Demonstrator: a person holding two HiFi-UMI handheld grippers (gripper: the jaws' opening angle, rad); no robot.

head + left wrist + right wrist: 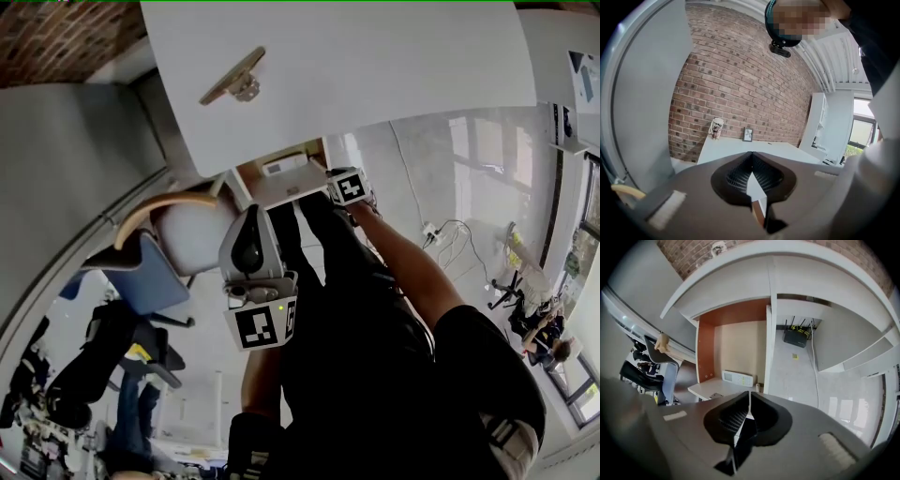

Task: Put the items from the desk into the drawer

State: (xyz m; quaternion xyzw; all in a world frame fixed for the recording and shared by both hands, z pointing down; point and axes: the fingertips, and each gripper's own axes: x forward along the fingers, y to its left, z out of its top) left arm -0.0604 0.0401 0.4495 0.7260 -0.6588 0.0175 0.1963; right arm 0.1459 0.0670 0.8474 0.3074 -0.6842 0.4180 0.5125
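The white desk (375,66) fills the top of the head view, with a tan wooden stand (234,78) lying on it. Below its edge the drawer (298,187) stands pulled out, and a white remote (737,378) lies flat inside. My right gripper (750,393) hangs above the drawer, pointing steeply down, shut with nothing between its jaws. Its marker cube (349,187) shows by the drawer's corner. My left gripper (751,154) is shut and empty too. It points almost level over the desk at a paper cup (716,128) and a small picture frame (747,134) by the brick wall.
A blue chair (141,272) with a curved wooden back stands left of the drawer. A black router (797,337) and cables lie on the floor under the desk. A small pale item (758,387) sits at the drawer's right edge. The person's legs fill the lower head view.
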